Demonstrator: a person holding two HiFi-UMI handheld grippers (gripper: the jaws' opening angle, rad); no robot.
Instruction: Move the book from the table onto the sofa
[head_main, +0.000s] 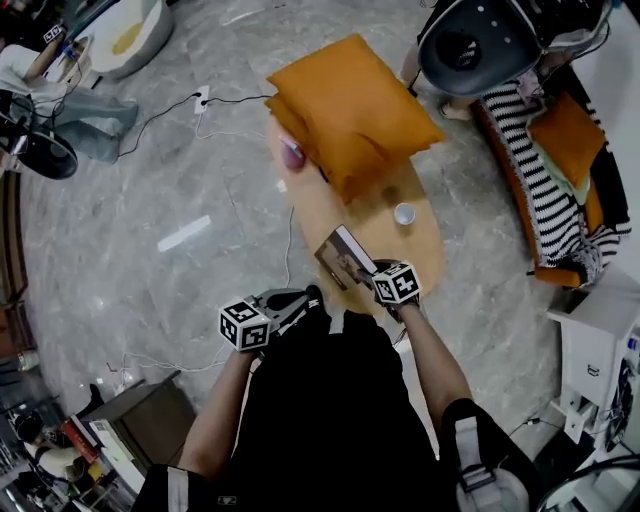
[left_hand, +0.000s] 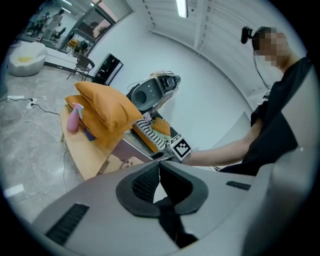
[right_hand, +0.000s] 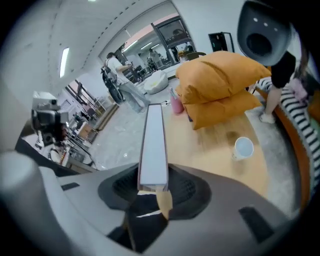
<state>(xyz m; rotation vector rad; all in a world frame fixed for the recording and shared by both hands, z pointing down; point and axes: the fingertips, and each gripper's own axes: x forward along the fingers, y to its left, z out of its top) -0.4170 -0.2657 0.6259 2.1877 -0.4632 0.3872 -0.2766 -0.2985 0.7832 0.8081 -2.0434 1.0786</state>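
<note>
The book (head_main: 342, 258) is lifted on edge over the near end of the oval wooden table (head_main: 425, 250), and my right gripper (head_main: 367, 270) is shut on its lower end. In the right gripper view the book's pale edge (right_hand: 152, 145) runs straight up from between the jaws of the right gripper (right_hand: 154, 182). My left gripper (head_main: 303, 299) hangs shut and empty to the left of the table's near end; its pads meet at the left gripper (left_hand: 160, 167), with the book's cover (left_hand: 125, 152) beyond. The sofa (head_main: 545, 190), with a striped blanket, stands to the right.
Two orange cushions (head_main: 350, 110) fill the table's far half, with a pink bottle (head_main: 292, 152) beside them and a white cup (head_main: 403, 213) near the middle. A grey dome-shaped machine (head_main: 480, 40) stands by the sofa. Cables and a power strip (head_main: 203, 97) lie on the floor.
</note>
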